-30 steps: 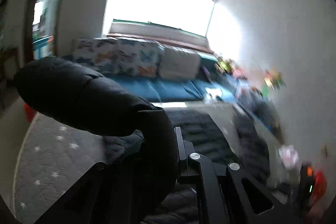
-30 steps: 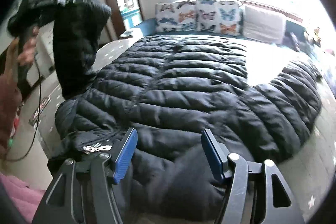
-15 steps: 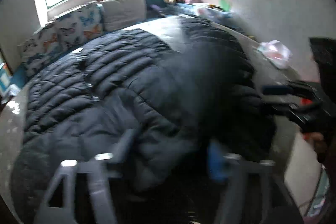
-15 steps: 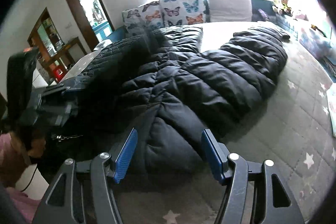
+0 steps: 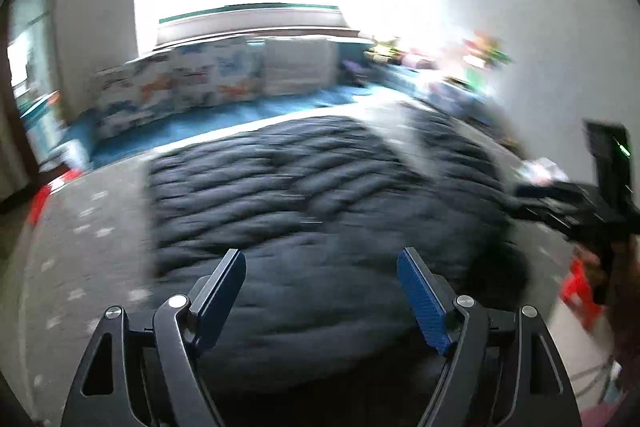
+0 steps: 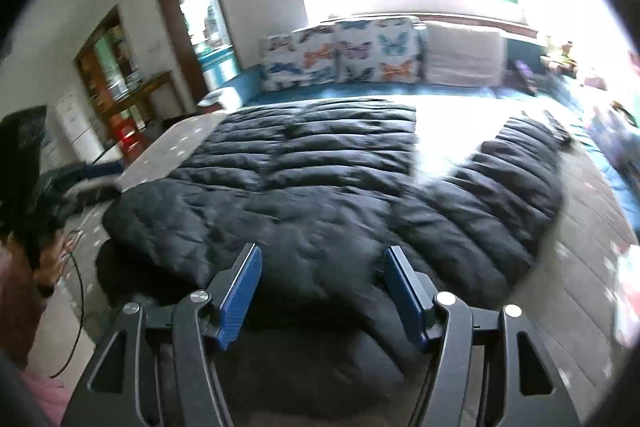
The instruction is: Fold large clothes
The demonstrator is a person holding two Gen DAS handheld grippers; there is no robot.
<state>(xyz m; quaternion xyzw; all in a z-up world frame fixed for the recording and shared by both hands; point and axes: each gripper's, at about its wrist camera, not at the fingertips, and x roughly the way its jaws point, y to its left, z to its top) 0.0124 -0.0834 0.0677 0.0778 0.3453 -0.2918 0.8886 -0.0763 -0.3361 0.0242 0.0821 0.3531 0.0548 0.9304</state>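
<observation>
We see bare grey star-patterned rug (image 6: 580, 227) along its right edge; the black quilted down coat (image 6: 304, 187) fills its middle.

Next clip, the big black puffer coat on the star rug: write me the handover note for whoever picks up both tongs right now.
Left tongs: open, nothing between them; they have just been opening after letting go of a sleeve.
Right tongs: open, empty, over the coat's near edge.
Black puffer coat: spread flat on the grey star rug. One sleeve lies out to the right.
Done: left sleeve laid over the body.
Left: fold in the right sleeve, then fold the body.
</observation>
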